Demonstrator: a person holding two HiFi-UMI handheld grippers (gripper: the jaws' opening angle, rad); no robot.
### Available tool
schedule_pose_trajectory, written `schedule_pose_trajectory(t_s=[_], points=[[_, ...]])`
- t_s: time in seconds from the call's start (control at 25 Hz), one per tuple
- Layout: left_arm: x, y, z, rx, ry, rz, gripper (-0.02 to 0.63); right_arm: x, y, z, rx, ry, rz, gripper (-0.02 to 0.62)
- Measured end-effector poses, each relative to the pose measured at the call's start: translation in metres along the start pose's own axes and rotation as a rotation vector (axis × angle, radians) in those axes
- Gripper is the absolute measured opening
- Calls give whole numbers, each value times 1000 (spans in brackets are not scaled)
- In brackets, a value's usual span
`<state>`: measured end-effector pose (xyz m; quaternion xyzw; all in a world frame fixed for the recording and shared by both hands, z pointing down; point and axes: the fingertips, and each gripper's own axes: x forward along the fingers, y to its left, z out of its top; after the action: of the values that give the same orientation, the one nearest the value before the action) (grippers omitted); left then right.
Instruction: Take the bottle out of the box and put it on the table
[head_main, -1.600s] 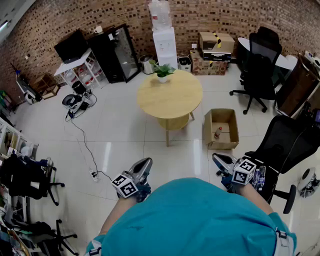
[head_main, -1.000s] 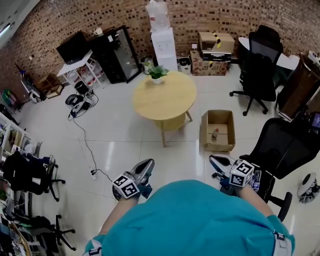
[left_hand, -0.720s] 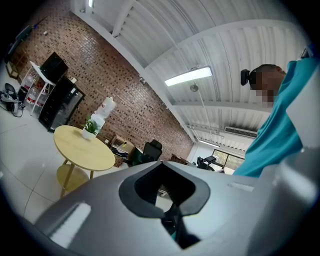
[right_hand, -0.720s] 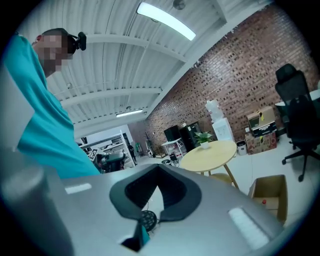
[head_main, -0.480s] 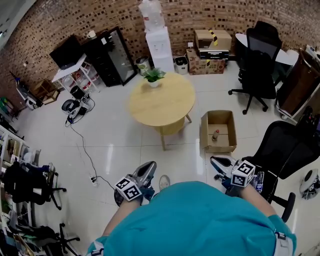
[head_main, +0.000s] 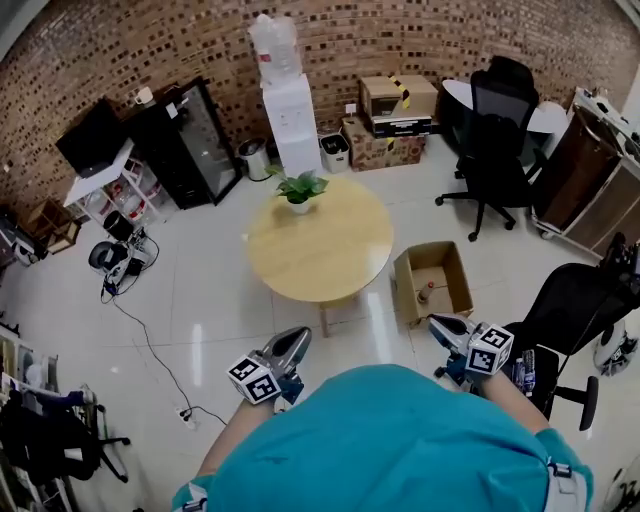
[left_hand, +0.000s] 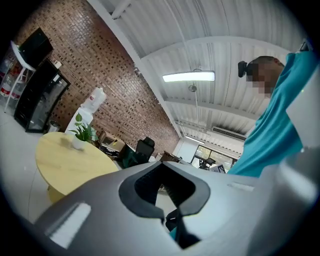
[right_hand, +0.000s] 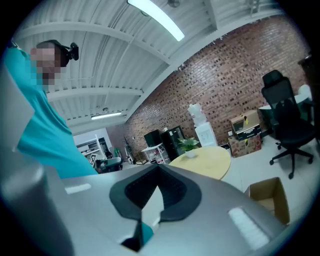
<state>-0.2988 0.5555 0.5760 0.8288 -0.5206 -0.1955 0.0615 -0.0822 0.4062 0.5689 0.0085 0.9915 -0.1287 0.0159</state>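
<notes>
An open cardboard box (head_main: 404, 283) stands on the white floor to the right of a round wooden table (head_main: 330, 255). A small bottle (head_main: 424, 293) with a red cap lies inside it. My left gripper (head_main: 298, 340) is shut and empty, held close to the body, short of the table. My right gripper (head_main: 441, 324) is also shut and empty, just short of the box. The left gripper view shows its gripper (left_hand: 163, 187) pointing past the table (left_hand: 60, 167). In the right gripper view, that gripper (right_hand: 156, 192) faces the table (right_hand: 202, 162) and the box (right_hand: 272, 196); the bottle is hidden there.
A potted plant (head_main: 299, 188) sits at the table's far edge. Behind it are a water dispenser (head_main: 285, 105) and a black cabinet (head_main: 185, 140) against the brick wall. Black office chairs stand at the right (head_main: 490, 140) and near right (head_main: 570, 305). A cable (head_main: 150, 345) runs over the floor at left.
The person has walked forward: the table and box now lie closer to both grippers. The grippers stay shut, held in front of the body.
</notes>
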Motion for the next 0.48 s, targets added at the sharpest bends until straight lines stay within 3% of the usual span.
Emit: schedule_pose_trajectory(t_s=[0.16, 0.28, 0.48], points=[[22, 53, 46, -32, 52, -41, -2, 41, -11, 47, 14, 11, -69, 2], [64, 68, 78, -61, 80, -76, -2, 48, -30, 84, 35, 16, -115, 2], [159, 66, 58, -58, 148, -118, -2, 5, -103, 96, 45, -14, -151, 2]])
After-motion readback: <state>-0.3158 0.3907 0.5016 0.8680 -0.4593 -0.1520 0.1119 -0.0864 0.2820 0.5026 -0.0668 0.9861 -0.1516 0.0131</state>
